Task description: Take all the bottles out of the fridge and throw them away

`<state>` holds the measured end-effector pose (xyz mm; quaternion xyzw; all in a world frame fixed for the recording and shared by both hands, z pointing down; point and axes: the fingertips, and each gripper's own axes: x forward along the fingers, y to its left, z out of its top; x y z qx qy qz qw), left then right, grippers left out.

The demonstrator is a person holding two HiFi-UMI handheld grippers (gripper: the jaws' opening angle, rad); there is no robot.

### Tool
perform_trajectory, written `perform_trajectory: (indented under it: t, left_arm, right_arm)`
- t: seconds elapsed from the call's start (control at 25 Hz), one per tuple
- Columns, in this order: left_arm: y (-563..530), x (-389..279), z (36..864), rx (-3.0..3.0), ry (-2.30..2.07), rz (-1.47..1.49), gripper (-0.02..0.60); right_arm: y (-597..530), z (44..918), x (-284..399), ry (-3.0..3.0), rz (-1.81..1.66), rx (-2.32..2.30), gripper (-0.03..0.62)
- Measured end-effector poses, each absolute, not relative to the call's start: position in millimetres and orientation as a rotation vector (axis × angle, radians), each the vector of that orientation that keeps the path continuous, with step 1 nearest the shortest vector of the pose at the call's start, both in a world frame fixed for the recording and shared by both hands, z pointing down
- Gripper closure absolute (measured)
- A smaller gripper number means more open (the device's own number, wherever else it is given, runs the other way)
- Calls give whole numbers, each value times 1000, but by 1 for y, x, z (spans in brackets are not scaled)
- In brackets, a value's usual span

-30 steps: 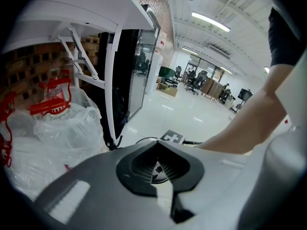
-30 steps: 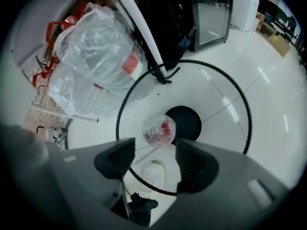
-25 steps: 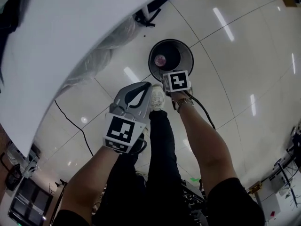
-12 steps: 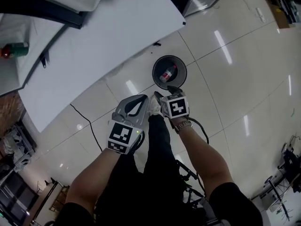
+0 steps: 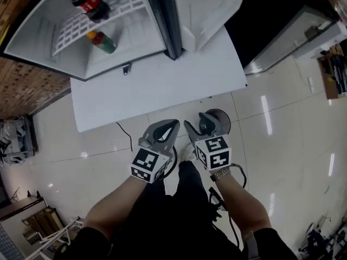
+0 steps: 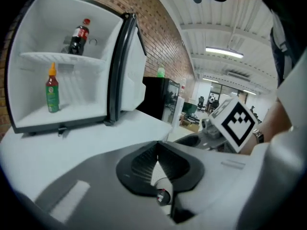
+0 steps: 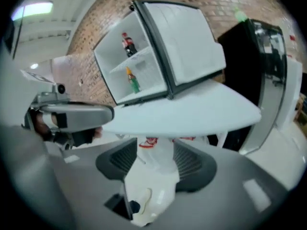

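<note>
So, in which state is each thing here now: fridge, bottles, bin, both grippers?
Fridge: door open.
Cola bottle: upright on upper shelf, capped.
Green bottle: upright on fridge floor, capped.
Bin: on the floor, partly hidden.
Left gripper: shut, empty.
Right gripper: open, empty, jaws have just been closing.

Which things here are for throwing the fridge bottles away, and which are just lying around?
For the job:
- open fridge
- cola bottle
- green bottle
- black bin

Just lying about:
- floor cable
- black cabinet
</note>
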<state>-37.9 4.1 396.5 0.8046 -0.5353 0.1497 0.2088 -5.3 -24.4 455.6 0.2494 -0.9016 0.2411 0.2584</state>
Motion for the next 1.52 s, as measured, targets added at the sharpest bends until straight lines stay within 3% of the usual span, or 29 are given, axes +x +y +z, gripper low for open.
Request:
perform_trajectory:
  t: [0.4,0.68,0.88,1.52]
  left_arm:
    - [1,-190,310,2175,-1810,309,577]
    - [2,-257,268,2156,-1933,236,578]
    - [-5,-288,241,2187,-1979,197,577]
    - [-10,-348,214,2223,-2033,184,578]
  right_arm:
    - [-63,309,-158,-2696,267,652,356]
    - [-111,223,-237,-2806,86,737,345]
    - [-140,196,-278,-2813,20,784,295]
    - [-211,178,-345,-2732,-14,892,246]
